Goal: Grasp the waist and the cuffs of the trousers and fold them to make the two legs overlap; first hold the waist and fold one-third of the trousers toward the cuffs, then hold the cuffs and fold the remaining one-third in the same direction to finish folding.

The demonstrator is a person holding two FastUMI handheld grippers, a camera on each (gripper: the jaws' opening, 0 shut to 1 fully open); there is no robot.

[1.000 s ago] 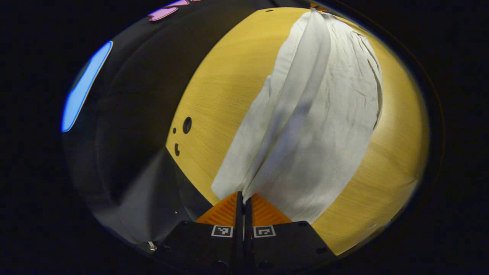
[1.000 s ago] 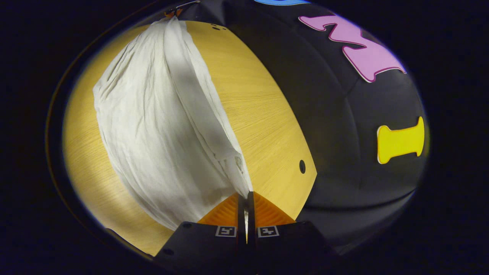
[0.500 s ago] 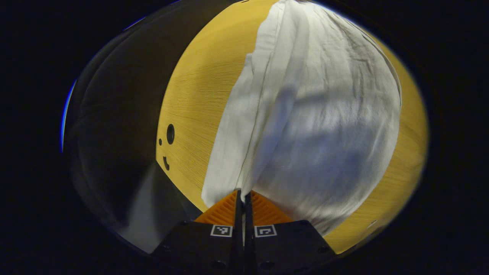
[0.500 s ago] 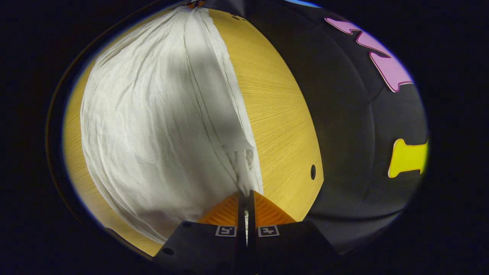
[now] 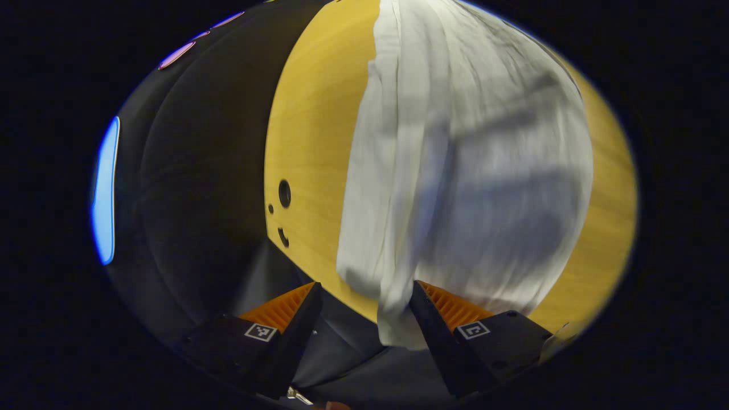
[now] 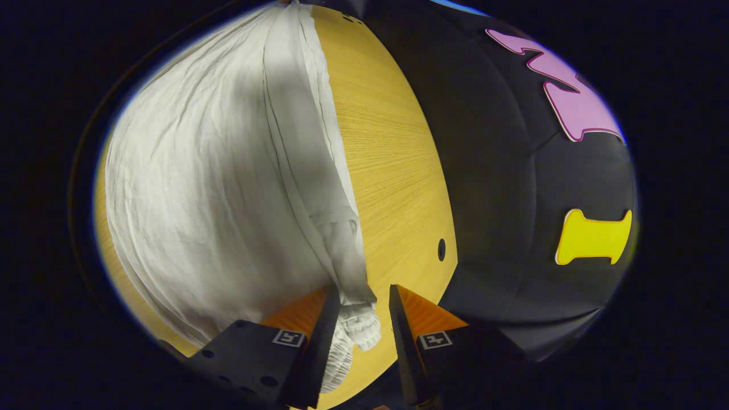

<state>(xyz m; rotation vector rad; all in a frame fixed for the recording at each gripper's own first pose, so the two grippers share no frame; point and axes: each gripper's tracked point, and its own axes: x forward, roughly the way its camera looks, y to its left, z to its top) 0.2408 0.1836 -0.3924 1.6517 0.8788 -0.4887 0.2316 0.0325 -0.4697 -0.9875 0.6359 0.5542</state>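
Observation:
White trousers [image 5: 467, 171] lie lengthwise on the wooden table [image 5: 307, 131], legs overlapped. In the left gripper view my left gripper [image 5: 364, 304] stands open, its fingers spread wide; the cuff end [image 5: 393, 307] of the trousers hangs loose between them, over the table's near edge. In the right gripper view the trousers [image 6: 216, 171] stretch away across the table [image 6: 393, 171]. My right gripper [image 6: 360, 304] is open too, and the gathered elastic waist corner [image 6: 359, 324] sits slack between its fingers, not pinched.
The table [image 5: 307, 131] has a few small round holes [image 5: 284, 193] near its edge, also one hole [image 6: 441, 249] in the right gripper view. Black booth cloth [image 6: 512, 199] hangs close behind the table's side edge.
Both grippers were shut on the trousers' ends half a second ago; now both have opened and let the cloth go. The fabric has settled onto the table.

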